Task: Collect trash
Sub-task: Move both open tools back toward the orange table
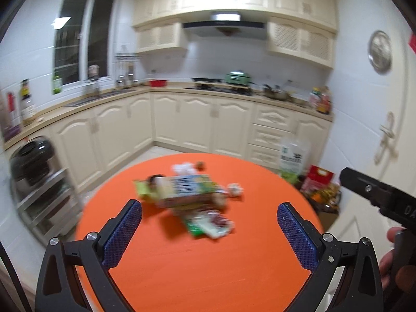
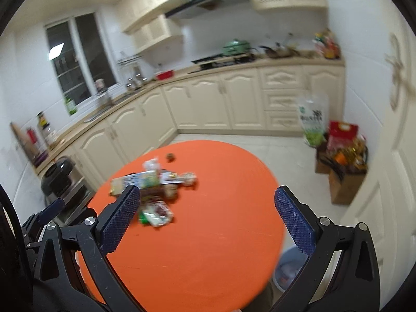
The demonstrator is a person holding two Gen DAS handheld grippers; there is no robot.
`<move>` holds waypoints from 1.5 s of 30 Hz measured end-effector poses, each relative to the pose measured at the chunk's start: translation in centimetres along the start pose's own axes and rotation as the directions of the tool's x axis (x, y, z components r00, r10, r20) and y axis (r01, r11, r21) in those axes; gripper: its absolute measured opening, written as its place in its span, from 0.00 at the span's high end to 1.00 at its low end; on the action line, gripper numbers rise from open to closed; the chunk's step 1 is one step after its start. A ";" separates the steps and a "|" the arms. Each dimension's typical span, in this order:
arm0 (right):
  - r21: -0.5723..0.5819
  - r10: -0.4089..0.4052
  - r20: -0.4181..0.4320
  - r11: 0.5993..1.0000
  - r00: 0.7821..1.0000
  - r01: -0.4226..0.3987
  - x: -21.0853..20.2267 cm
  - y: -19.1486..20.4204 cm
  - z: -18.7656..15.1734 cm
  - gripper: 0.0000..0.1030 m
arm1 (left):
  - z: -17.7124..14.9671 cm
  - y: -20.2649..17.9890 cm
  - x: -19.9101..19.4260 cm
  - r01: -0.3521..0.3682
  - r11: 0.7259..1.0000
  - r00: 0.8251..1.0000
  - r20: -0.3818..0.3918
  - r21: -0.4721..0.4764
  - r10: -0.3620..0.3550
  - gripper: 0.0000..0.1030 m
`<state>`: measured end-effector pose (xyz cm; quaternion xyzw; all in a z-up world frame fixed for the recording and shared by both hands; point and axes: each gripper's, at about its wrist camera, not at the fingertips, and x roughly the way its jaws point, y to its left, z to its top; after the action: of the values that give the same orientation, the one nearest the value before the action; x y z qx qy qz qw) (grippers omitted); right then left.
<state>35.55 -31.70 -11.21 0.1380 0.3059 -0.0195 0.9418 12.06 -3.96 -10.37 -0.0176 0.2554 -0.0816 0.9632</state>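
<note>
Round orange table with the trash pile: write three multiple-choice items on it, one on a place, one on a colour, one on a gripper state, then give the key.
1. Where does the pale blue plastic bin stand?
A. On the floor beside the round orange table
B. On the kitchen counter
C. On the table among the wrappers

2. What colour are the pads of the right gripper?
A. Red
B. Dark blue
C. White

3. How does the left gripper stand?
A. Shut on a carton
B. Shut on nothing
C. Open, nothing between its fingers

Key:
1 A: the bin shows below the table's edge in the right wrist view.
2 B: both textured pads are dark blue.
3 C: its fingers stand wide apart over bare tabletop, short of the pile of cartons and wrappers.
</note>
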 end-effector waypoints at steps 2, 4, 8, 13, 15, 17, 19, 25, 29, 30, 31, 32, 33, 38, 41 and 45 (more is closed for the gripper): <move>-0.036 0.017 0.004 0.999 1.000 -0.017 0.4 2.0 0.1 0.00 | -0.7 1.1 -1.6 -0.037 0.999 0.999 0.009 -0.025 0.037 0.01; -0.074 0.024 0.003 0.997 1.000 -0.023 0.6 3.7 0.0 0.00 | -1.3 2.6 -3.0 -0.070 0.996 0.997 0.013 -0.055 0.071 0.01; -0.125 0.043 -0.008 0.991 0.999 -0.043 1.5 6.7 -0.1 0.00 | -2.2 3.4 -5.3 -0.118 0.989 0.993 0.014 -0.094 0.120 0.01; -0.169 0.030 -0.038 0.985 0.999 -0.036 2.7 7.5 -0.5 0.00 | -2.0 3.0 -5.3 -0.140 0.983 0.990 -0.002 -0.119 0.141 0.01; -0.192 0.020 -0.066 0.981 0.998 -0.032 3.8 7.8 -1.0 0.00 | -1.9 2.8 -4.6 -0.143 0.982 0.990 -0.018 -0.125 0.142 0.01; -0.207 0.014 -0.103 0.978 0.995 -0.035 5.3 7.9 -1.4 0.00 | -1.5 2.8 -3.8 -0.143 0.981 0.990 -0.035 -0.129 0.140 0.01; -0.216 0.009 -0.156 0.976 0.988 -0.043 7.7 7.8 -2.2 0.00 | -1.2 3.1 -2.7 -0.150 0.980 0.988 -0.060 -0.128 0.143 0.01; -0.240 0.010 -0.279 0.968 0.960 -0.080 13.8 7.9 -3.9 0.00 | 2.2 5.7 3.7 -0.160 0.976 0.981 -0.135 -0.147 0.141 0.01; -0.229 0.010 -0.354 0.969 0.935 -0.097 17.6 7.7 -5.5 0.00 | 2.8 6.7 7.7 -0.169 0.975 0.974 -0.179 -0.148 0.141 0.01; -0.232 0.004 -0.364 0.968 0.931 -0.094 18.2 7.8 -5.8 0.00 | 3.0 6.8 8.5 -0.171 0.975 0.971 -0.191 -0.145 0.142 0.01; -0.236 -0.002 -0.381 0.967 0.925 -0.095 19.3 7.7 -6.2 0.00 | 3.0 7.1 9.3 -0.170 0.975 0.970 -0.198 -0.143 0.140 0.01; -0.235 -0.004 -0.392 0.967 0.920 -0.096 20.0 7.7 -6.4 0.01 | 2.6 7.5 10.0 -0.170 0.975 0.969 -0.203 -0.140 0.140 0.01; -0.235 -0.003 -0.401 0.967 0.916 -0.099 20.6 7.8 -6.5 0.02 | 2.7 7.6 10.7 -0.172 0.976 0.967 -0.213 -0.136 0.141 0.01; -0.234 0.022 -0.468 0.961 0.884 -0.148 23.7 8.3 -7.2 0.20 | 3.5 8.0 13.9 -0.174 0.975 0.960 -0.244 -0.139 0.136 0.01; -0.261 0.033 -0.463 0.950 0.886 -0.172 24.0 8.9 -7.4 0.22 | 3.6 7.8 15.1 -0.172 0.975 0.957 -0.259 -0.138 0.132 0.01; -0.310 0.035 -0.466 0.929 0.884 -0.201 23.6 9.8 -7.7 0.38 | 3.6 7.3 16.3 -0.164 0.978 0.955 -0.270 -0.133 0.124 0.01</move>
<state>51.52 -19.10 -28.46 -0.0120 0.5061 0.1260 0.8531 28.87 0.52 -15.76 -0.0621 0.3857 0.0072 0.9205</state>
